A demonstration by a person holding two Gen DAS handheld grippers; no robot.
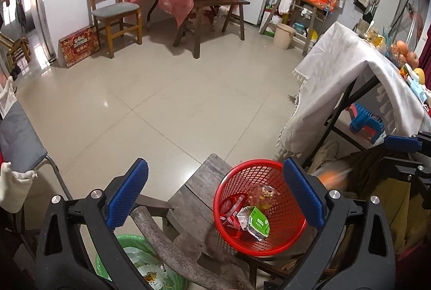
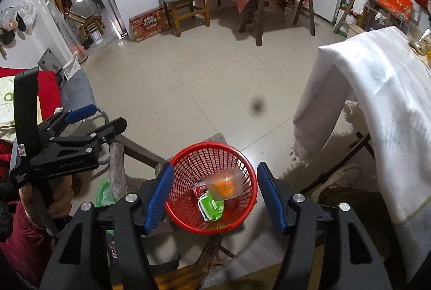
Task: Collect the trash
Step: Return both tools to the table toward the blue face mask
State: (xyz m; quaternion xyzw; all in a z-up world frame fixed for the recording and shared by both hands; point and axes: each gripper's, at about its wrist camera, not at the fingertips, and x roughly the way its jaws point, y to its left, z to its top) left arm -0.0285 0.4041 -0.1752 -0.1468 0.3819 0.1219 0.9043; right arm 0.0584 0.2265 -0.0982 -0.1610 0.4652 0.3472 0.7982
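Note:
A red mesh basket [image 1: 258, 252] [image 2: 210, 232] stands on a dark wooden stool [image 1: 196, 187]. Inside lie a green packet [image 1: 258, 222] [image 2: 211, 206], red wrappers and clear plastic. My right gripper [image 2: 216, 166] hangs open right above the basket. Between and below its blue pads is a blurred clear cup with something orange in it [image 2: 225, 185], touching neither pad. The left wrist view shows it as an orange smear [image 1: 332, 178] at the basket's right. My left gripper [image 1: 215, 166] [image 2: 106, 116] is open and empty, to the left of the basket.
A bin lined with a green bag [image 1: 129, 249] sits on the floor left of the stool. A table under a white cloth [image 1: 350, 69] [image 2: 377, 90] stands close on the right, fruit on it. A grey-cushioned chair [image 1: 16, 139] is at left. A shoe [image 2: 339, 179] rests beside the basket.

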